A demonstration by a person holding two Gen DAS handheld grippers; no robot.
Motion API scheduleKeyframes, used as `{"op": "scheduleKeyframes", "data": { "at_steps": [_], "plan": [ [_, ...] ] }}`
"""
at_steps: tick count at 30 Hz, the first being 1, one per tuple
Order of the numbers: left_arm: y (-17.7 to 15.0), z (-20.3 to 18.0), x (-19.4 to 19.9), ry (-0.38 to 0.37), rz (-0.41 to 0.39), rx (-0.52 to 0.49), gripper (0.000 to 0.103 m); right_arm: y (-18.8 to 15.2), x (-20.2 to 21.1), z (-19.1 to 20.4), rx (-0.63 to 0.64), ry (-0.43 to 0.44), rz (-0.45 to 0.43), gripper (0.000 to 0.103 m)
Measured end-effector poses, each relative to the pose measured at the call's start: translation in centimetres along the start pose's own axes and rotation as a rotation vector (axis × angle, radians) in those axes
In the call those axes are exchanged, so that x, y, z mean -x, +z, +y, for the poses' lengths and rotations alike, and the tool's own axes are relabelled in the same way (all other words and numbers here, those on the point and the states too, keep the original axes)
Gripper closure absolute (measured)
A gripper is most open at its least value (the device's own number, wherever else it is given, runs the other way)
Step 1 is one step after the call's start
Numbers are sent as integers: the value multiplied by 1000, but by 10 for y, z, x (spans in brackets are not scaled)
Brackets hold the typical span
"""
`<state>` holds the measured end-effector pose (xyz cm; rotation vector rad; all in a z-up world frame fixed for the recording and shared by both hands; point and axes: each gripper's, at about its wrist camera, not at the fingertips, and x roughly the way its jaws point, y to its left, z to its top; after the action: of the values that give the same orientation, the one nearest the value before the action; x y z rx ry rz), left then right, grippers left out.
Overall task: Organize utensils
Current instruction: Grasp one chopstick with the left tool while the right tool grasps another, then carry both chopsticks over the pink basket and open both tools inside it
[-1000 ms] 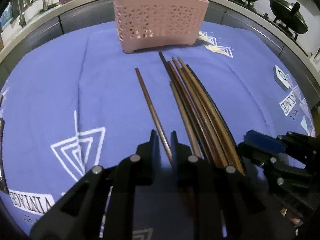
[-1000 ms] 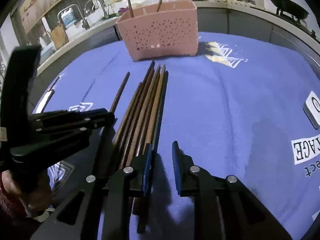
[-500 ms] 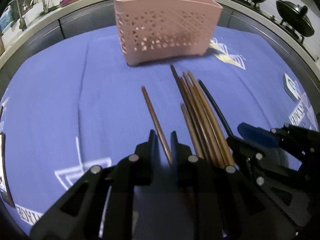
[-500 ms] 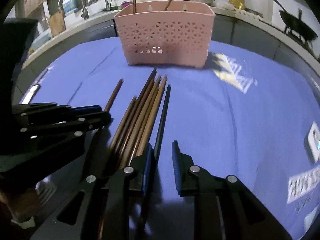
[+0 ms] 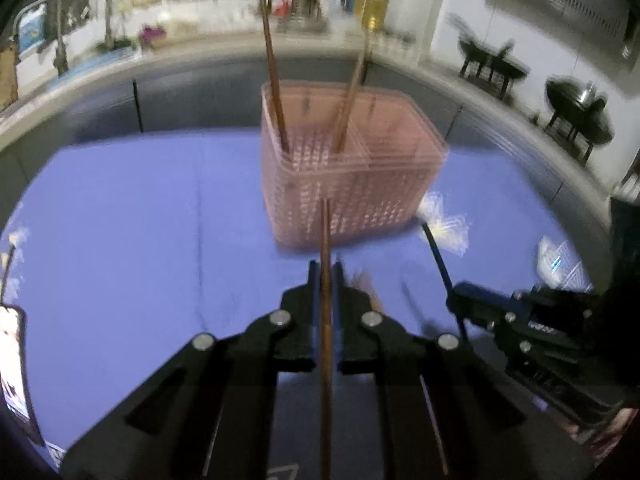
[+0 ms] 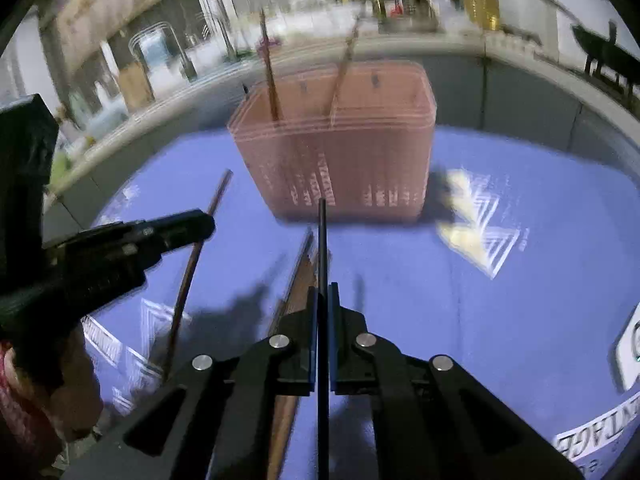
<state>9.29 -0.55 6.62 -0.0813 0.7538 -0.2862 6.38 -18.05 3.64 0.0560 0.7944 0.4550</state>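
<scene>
Nearest, the left gripper [image 5: 325,280] is clamped on a brown chopstick [image 5: 325,240], and the right gripper [image 6: 322,296] is clamped on a black chopstick [image 6: 321,240], both lifted off the blue cloth [image 6: 500,320]. The remaining chopsticks [image 6: 298,276] lie on the cloth. Beyond stands the pink basket [image 6: 360,160], divided into compartments, with two chopsticks [image 5: 276,92] leaning upright inside.

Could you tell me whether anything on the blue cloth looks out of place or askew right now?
Nothing looks damaged or spilled. The brown chopsticks loose on the blue cloth lie unsorted, while only two stand in the pink basket. Each gripper holds one: left gripper a brown chopstick, right gripper a black chopstick.
</scene>
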Motion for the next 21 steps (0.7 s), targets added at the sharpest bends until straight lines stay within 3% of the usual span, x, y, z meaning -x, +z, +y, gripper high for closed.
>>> {"op": "scheduleKeyframes", "data": {
  "at_steps": [4,10,17,21],
  "plan": [
    [41,-1,54,-21,-160,-1,98,27,38,6,13,26,-135,98],
    [104,-9,104,-25,-327,-24,98,91,74,13,30,44,-319,99],
    [163,-22,120,13,-439,-49,98,171,77,19,53,21,-430,99],
    [184,-16,97,36,-409,-37,98,193,51,14,52,-1,-408,99]
  ]
}}
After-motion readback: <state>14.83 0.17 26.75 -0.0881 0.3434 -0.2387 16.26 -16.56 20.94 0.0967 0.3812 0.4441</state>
